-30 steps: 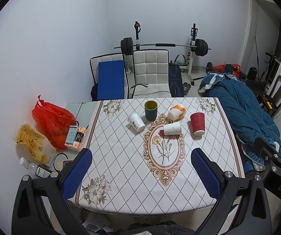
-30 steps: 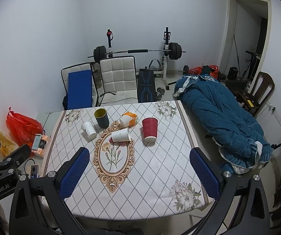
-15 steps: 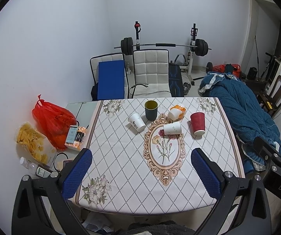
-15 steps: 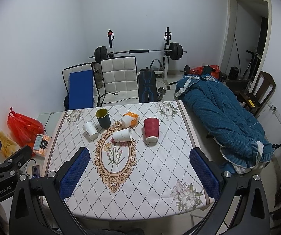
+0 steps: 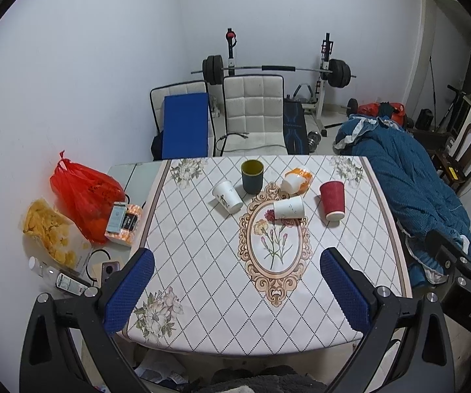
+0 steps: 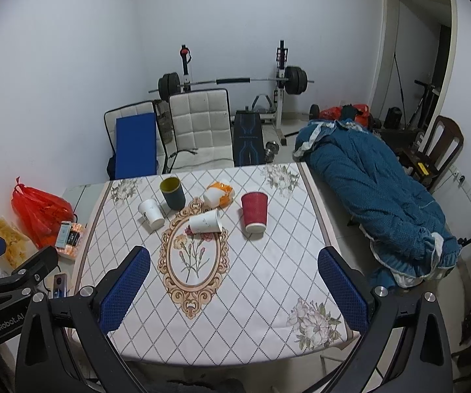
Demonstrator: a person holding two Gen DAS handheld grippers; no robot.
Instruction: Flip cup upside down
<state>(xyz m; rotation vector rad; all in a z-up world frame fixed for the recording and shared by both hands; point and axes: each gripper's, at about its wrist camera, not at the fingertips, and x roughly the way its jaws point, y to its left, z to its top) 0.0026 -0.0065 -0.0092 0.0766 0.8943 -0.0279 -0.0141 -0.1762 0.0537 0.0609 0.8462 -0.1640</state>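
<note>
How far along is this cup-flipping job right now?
Nothing looks flipped yet. The dark green cup and the red ribbed paper cup stand mouth up, while two white paper cups and an orange and white cup lie on their sides. Nothing is in hand: the left gripper and right gripper hang open, short of the cups. All flipping remains.

My table (image 5: 202, 294), w/ a diamond-print cloth (image 5: 350, 245). On it: dark green mug (image 5: 252, 176) upright at 12 o'clock, white cup (image 5: 227, 197) tipped at 11, another white cup (image 5: 288, 208) on its side at centre, orange-white cup (image 5: 297, 180) lying at 1, red cup (image 5: 332, 200) standing at 2.
</note>
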